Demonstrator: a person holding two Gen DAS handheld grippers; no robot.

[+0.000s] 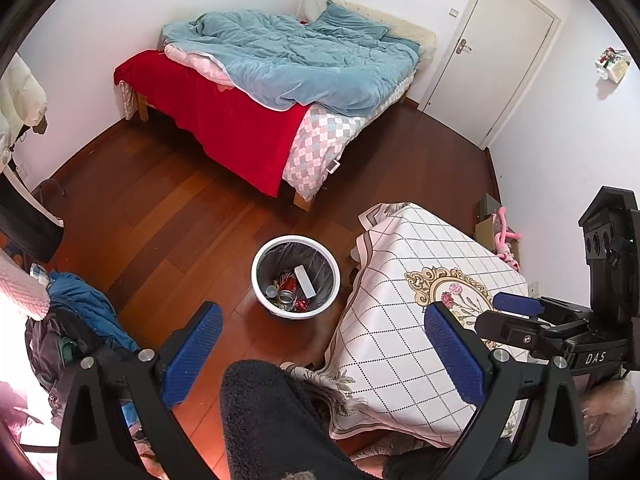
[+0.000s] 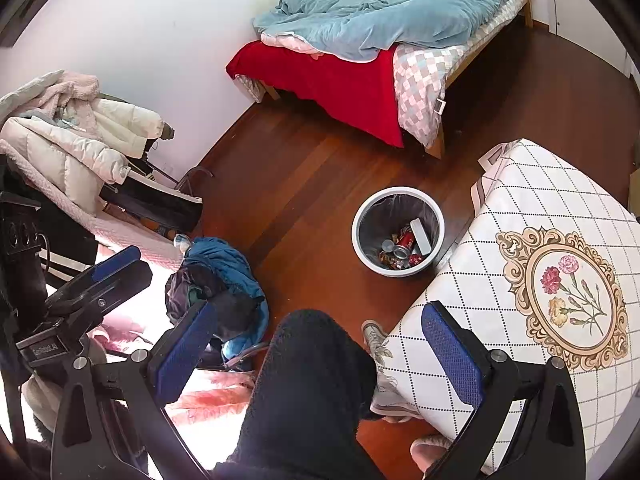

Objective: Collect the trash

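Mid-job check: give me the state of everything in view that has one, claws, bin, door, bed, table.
Left claw: open, holding nothing.
Right claw: open, holding nothing.
Trash bin: upright on the floor, lined, partly filled with cans and a white box.
Door: closed.
Bed: unmade, blue duvet rumpled.
Table: covered with a tablecloth, nothing visible on it.
Blue jacket: heaped on a chair.

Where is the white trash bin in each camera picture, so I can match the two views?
Left wrist view: the trash bin stands on the floor, lower centre, left of the table.
Right wrist view: right of centre, left of the table.
Shared landmark: the bed.
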